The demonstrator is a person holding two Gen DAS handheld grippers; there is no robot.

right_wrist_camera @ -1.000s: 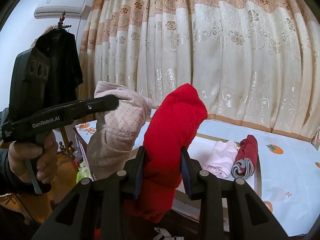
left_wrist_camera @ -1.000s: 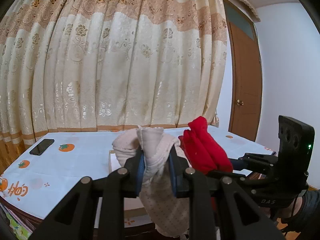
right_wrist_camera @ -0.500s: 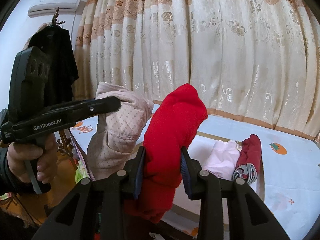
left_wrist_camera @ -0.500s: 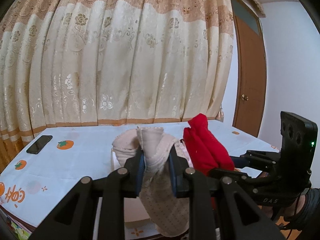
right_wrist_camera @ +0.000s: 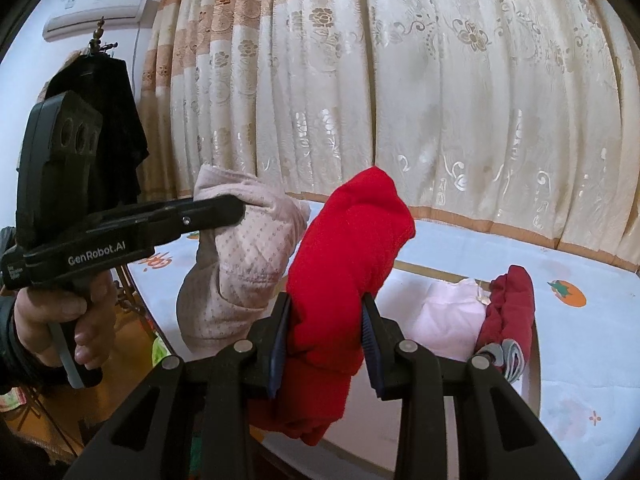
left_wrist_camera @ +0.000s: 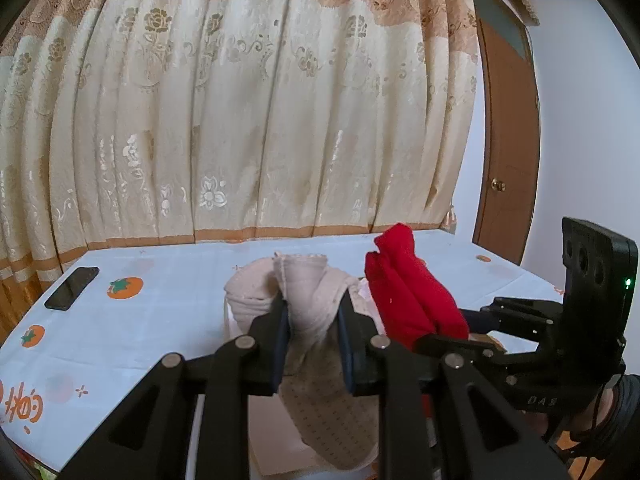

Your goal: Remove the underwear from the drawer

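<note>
My left gripper (left_wrist_camera: pixel 313 314) is shut on a beige dotted piece of underwear (left_wrist_camera: pixel 320 412), held up in the air; it also shows in the right wrist view (right_wrist_camera: pixel 236 280). My right gripper (right_wrist_camera: pixel 325 316) is shut on a red piece of underwear (right_wrist_camera: pixel 348 256), also held up, just right of the beige one (left_wrist_camera: pixel 408 300). Below, an open drawer box (right_wrist_camera: pixel 534 364) on the table holds a pale pink garment (right_wrist_camera: pixel 452 316) and a dark red one with a grey band (right_wrist_camera: pixel 510 316).
The table has a white cloth with orange fruit prints (left_wrist_camera: pixel 168 320). A black phone (left_wrist_camera: pixel 72 283) lies at its far left. A patterned curtain (left_wrist_camera: pixel 260 120) hangs behind, a brown door (left_wrist_camera: pixel 508 152) at right, a coat rack with a black coat (right_wrist_camera: pixel 108 120) at left.
Both grippers have moved forward over the table with their garments; the table and drawer box now sit lower and closer in view. Grips are unchanged.
</note>
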